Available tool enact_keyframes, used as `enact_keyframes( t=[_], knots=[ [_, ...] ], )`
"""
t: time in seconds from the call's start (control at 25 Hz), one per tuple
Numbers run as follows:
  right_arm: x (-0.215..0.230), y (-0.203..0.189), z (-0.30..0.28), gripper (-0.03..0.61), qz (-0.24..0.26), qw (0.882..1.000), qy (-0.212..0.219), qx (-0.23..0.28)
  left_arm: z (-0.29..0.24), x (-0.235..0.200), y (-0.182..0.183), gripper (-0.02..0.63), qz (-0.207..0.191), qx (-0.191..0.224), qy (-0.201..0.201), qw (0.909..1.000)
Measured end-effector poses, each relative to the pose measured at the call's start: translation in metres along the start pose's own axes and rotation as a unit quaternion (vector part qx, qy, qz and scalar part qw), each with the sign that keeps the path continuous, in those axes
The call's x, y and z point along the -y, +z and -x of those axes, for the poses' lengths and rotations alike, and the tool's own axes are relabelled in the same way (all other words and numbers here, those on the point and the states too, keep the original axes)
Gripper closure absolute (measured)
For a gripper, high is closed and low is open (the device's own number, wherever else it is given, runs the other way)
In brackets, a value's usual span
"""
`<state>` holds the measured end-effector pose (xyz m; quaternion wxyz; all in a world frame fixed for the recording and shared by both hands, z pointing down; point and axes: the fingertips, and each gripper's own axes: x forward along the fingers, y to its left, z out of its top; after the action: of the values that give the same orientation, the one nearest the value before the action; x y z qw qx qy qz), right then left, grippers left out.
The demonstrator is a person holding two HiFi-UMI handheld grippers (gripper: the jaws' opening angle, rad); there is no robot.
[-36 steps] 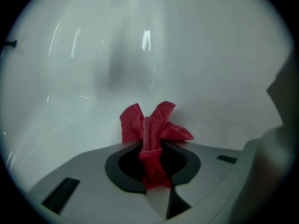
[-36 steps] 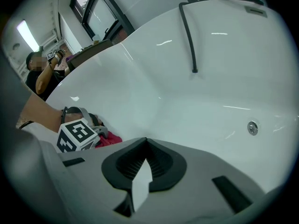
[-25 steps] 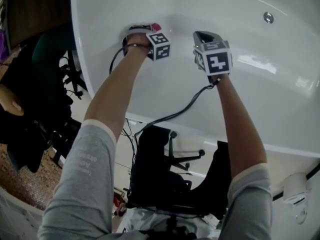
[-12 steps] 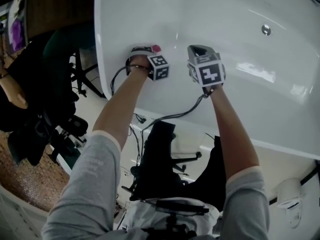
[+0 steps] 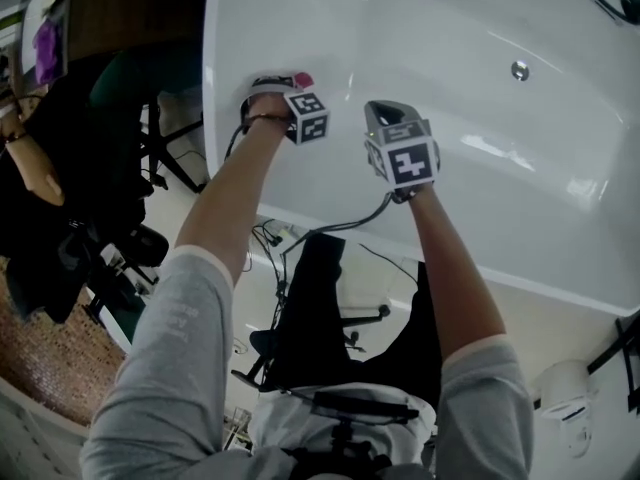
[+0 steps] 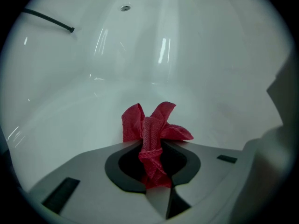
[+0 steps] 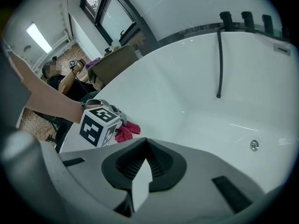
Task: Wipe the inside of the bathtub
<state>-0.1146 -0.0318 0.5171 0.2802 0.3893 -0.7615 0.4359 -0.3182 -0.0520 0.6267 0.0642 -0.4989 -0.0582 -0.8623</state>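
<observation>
Pinching the red cloth (image 6: 159,120) so it bunched just ahead of its jaws, the left hand-held gripper (image 6: 152,146) faced the bathtub (image 6: 196,55) inner wall, likely for wiping, while the right hand-held gripper (image 7: 146,143) hovered beside it, closed and empty.

Off-task: black office chair (image 5: 320,308) on the floor, another chair base (image 5: 135,258) toward the floor's left edge, ceiling light strip (image 7: 39,37), dark-framed windows (image 7: 110,15).

glossy, smooth bathtub (image 6: 210,55); woven red cloth (image 6: 156,120) between the matt grey plastic jaws of the left hand-held gripper (image 6: 155,149); shiny metal drain (image 6: 125,8) beyond.
</observation>
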Motion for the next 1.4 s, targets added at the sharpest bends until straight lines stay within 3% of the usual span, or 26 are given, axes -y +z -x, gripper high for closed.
enact_keyframes(
  t=[0.48,0.92,1.4],
  knots=[
    [-0.061,-0.007,0.042,0.569,0.005,1.0,0.024,0.004,0.023,0.065,-0.043,0.537,0.013,0.001,-0.026,0.9996],
    [-0.082,-0.022,0.063,0.569,0.001,1.0,0.013,0.013,0.053,0.017,-0.069,0.537,0.029,0.021,0.029,0.9989],
    [-0.1,-0.008,0.098,0.569,0.004,1.0,0.006,0.027,0.074,0.088,-0.11,0.537,0.026,0.009,0.002,0.9996]
  ],
)
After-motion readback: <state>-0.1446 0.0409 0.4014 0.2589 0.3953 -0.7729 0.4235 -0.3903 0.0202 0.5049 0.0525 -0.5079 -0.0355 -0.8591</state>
